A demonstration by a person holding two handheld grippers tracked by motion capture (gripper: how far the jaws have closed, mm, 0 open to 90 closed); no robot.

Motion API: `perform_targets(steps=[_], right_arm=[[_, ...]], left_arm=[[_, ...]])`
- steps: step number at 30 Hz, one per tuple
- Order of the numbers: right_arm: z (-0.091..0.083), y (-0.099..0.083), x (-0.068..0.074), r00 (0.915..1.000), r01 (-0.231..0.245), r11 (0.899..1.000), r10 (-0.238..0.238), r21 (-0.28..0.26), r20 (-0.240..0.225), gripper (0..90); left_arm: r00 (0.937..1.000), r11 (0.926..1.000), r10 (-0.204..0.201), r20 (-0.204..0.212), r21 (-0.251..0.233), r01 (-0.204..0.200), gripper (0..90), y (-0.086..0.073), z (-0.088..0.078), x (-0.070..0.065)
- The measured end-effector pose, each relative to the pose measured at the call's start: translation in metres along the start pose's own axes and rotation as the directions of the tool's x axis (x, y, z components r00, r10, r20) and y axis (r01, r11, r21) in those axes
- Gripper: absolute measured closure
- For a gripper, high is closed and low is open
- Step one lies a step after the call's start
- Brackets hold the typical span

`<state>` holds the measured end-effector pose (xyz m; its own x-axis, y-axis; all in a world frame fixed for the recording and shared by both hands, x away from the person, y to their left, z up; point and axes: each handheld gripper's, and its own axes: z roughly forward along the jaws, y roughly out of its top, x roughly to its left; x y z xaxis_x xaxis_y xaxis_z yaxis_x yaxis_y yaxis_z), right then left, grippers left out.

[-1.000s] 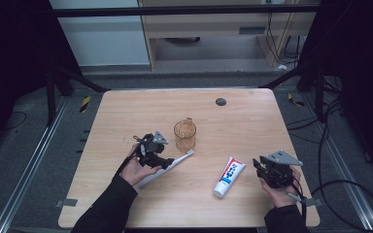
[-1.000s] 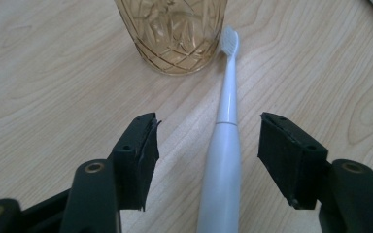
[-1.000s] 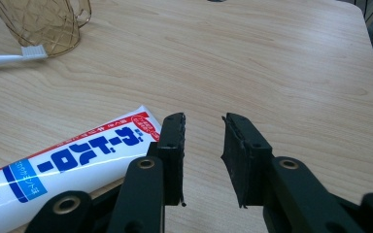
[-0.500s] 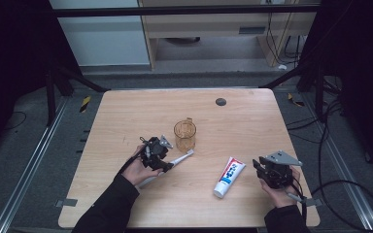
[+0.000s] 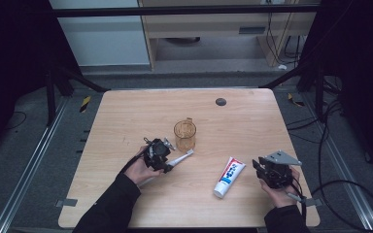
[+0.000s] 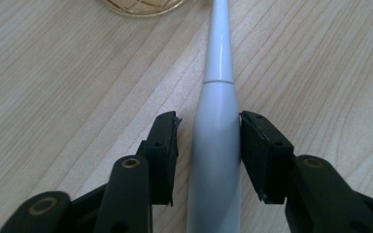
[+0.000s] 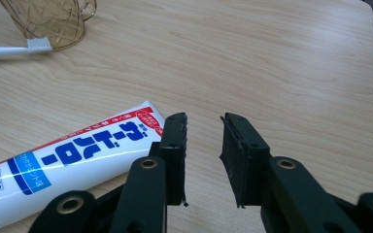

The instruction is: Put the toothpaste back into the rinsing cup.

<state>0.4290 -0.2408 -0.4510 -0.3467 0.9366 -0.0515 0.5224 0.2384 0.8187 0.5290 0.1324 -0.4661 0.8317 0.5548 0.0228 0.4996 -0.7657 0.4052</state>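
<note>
A light wooden desk (image 5: 126, 116) is seen from above, with a person's dark-sleeved forearms entering from its near edge. The left gripper (image 5: 158, 153) is held just near-left of the desk's centre; in the left gripper view its jaws are set on either side of the thick white handle of a toothbrush (image 6: 217, 121), the right jaw touching the handle and a thin gap showing at the left jaw, so a firm pinch cannot be confirmed. The toothbrush is laid flat on the desk, its bristle end (image 7: 39, 43) resting against the base of an amber transparent cup (image 5: 185, 135), which stands upright near the desk's centre with its handle turned toward the far edge. A white toothpaste tube (image 5: 229, 175) with red and blue print is laid flat toward the near right of the desk, cap end toward the near edge. The right gripper (image 5: 267, 171) is held near the near-right corner, just beside the tube and apart from it; its jaws are spread with nothing between them, bare desk showing in the gap. A small dark round object (image 5: 220, 101) is noted near the far edge, well apart from the rest.
</note>
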Motion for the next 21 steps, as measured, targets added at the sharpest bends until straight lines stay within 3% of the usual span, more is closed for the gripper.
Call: perform_targets(steps=[10, 21], right_arm=[[0.0006, 0.0001, 0.0, 1.0, 0.0, 1.0, 0.0, 0.003, -0.003, 71.0], [0.0011, 0.0001, 0.0, 1.0, -0.002, 1.0, 0.002, 0.006, -0.005, 71.3]], left_arm=[[0.9997, 0.9998, -0.004, 0.025, 0.021, 0.003, 64.9, 0.0025, 0.0038, 0.0015], [0.9996, 0.9994, -0.009, 0.029, 0.034, 0.008, 66.2, 0.0044, 0.0045, 0.0016]])
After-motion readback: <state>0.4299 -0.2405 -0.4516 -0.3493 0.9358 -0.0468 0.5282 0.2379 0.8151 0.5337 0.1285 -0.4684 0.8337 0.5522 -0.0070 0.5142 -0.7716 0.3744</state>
